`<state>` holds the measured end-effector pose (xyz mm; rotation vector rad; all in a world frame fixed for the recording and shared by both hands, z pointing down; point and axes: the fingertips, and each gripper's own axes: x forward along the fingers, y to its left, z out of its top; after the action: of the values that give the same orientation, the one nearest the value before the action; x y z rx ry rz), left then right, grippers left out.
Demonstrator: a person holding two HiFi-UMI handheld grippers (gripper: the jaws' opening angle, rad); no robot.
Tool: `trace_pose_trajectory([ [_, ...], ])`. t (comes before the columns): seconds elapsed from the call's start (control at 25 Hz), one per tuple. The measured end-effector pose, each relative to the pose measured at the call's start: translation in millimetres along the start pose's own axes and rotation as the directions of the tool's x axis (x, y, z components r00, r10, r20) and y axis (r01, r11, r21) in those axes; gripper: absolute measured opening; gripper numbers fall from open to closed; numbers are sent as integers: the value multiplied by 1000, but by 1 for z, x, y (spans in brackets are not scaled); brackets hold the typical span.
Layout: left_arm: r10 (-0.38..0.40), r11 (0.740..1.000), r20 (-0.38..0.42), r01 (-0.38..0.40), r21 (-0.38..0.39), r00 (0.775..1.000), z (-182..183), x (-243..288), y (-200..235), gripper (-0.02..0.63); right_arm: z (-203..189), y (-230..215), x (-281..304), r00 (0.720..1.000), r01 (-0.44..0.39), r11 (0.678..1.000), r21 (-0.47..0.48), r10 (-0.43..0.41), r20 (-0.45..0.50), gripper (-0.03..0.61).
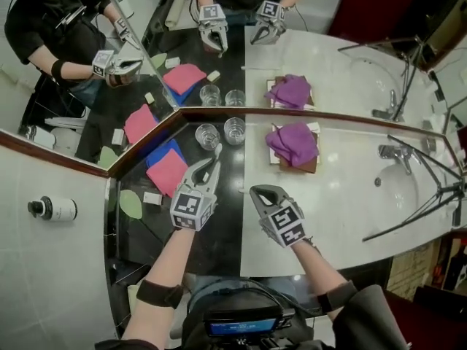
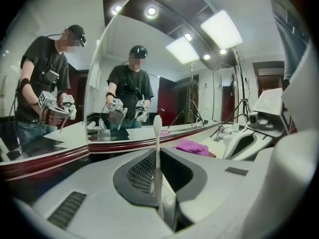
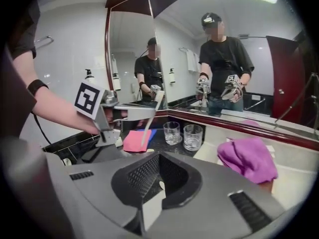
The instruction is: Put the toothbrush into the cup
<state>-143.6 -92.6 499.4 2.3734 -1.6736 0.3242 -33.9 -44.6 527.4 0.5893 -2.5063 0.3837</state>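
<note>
My left gripper [image 1: 206, 168] is shut on a white toothbrush [image 1: 216, 154], whose head sticks out past the fingertips toward the mirror. In the left gripper view the toothbrush [image 2: 157, 133] stands upright, clamped between the jaws. Two clear glass cups [image 1: 207, 135] [image 1: 234, 130] stand side by side on the black counter against the mirror, just beyond the brush head. My right gripper [image 1: 260, 193] is shut with nothing in it, low over the counter to the right of the left one. From the right gripper view I see the left gripper [image 3: 124, 112], the toothbrush [image 3: 149, 124] and both cups [image 3: 172, 132] [image 3: 193, 136].
A purple cloth [image 1: 294, 143] lies on a wooden tray right of the cups. Pink [image 1: 166, 172] and blue cloths and a green leaf-shaped dish [image 1: 131, 204] lie at the left. A sink [image 1: 398, 188] with a faucet [image 1: 394, 152] and tripod legs [image 1: 423, 159] fill the right. Mirrors back the counter.
</note>
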Motion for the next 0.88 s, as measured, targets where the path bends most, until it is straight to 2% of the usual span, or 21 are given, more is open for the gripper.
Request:
trace_pose_trajectory([
  [0.16,41,999,28,-41,-16,999,4,10,40,17,17,44,43,994,-113,991,-69,112,-10,15],
  [0.32,65,997,60,-63,-33,996,8,23,72,17,21,68,73,984,-178,979,-101,176,-28,15],
  [0.56,75,997,90,-72,-40,993,10,47,106,17,22,82,109,976,-219,969,-112,216,-43,15],
  [0.88,67,997,139,-62,-39,988,19,80,123,18,16,82,133,972,-233,967,-99,229,-48,15],
])
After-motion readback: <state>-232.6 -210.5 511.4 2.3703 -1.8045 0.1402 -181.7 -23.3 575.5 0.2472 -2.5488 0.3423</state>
